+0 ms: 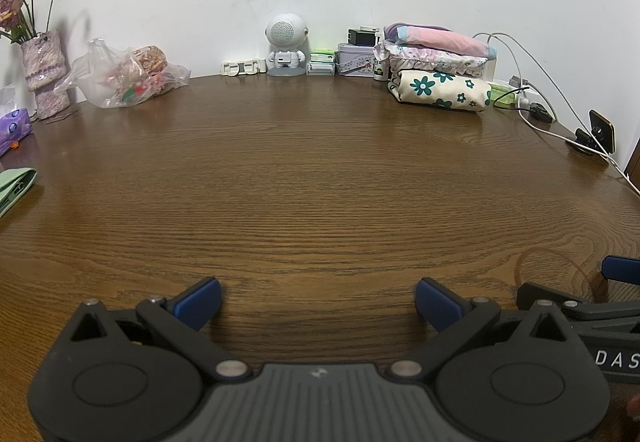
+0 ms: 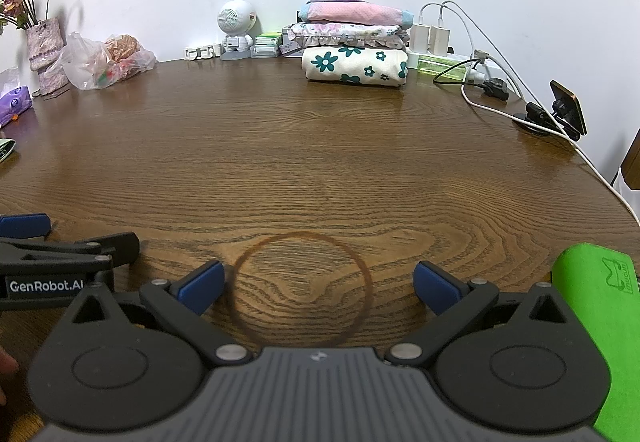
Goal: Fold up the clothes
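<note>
A stack of folded clothes [image 1: 438, 68] stands at the back right of the wooden table [image 1: 304, 170]: a cream cloth with teal flowers at the bottom, a ruffled floral one, a pink one on top. It also shows in the right wrist view [image 2: 354, 42]. My left gripper [image 1: 318, 302] is open and empty, low over the table's front. My right gripper [image 2: 318, 286] is open and empty beside it, over a ring-shaped stain [image 2: 300, 290]. Each gripper shows at the edge of the other's view.
A vase of dried flowers [image 1: 42, 70], a plastic bag [image 1: 128, 76], an astronaut speaker [image 1: 286, 46], small boxes and a tin [image 1: 356, 58] line the back wall. Chargers and cables [image 2: 480, 70] and a phone holder [image 2: 560, 110] are at the right. A green object [image 2: 600, 326] lies at the right front.
</note>
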The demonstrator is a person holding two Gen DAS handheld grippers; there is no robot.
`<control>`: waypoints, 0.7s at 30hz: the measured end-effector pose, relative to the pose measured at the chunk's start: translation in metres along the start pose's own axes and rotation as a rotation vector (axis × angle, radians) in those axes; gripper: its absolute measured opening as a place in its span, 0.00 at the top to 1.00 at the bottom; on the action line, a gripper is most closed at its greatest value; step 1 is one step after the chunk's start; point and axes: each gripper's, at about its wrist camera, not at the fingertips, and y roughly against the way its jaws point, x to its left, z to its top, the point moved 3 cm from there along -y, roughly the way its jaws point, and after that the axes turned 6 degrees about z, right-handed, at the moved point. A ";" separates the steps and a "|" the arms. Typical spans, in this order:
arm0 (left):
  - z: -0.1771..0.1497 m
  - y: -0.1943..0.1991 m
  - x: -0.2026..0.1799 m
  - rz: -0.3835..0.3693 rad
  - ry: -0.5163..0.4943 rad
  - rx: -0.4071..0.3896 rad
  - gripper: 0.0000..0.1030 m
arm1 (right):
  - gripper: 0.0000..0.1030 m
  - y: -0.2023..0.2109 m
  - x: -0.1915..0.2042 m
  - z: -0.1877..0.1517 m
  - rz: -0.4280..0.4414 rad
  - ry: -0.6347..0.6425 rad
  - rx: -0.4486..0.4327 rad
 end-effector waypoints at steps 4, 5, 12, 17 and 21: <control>0.000 0.000 0.000 -0.001 0.001 0.001 0.00 | 0.01 0.000 0.001 0.000 -0.002 -0.001 0.000; 0.000 0.000 0.001 -0.001 0.001 0.001 0.00 | 0.00 0.001 0.002 -0.001 -0.002 -0.001 0.000; 0.000 0.000 0.000 0.006 0.001 0.023 0.00 | 0.00 0.000 0.003 -0.001 -0.008 -0.006 -0.001; 0.012 0.000 0.000 -0.133 -0.004 0.037 0.02 | 0.00 0.011 -0.005 0.009 -0.022 -0.124 0.083; 0.056 -0.015 0.003 -0.251 0.033 -0.010 0.02 | 0.00 0.030 -0.027 0.055 0.184 -0.226 0.067</control>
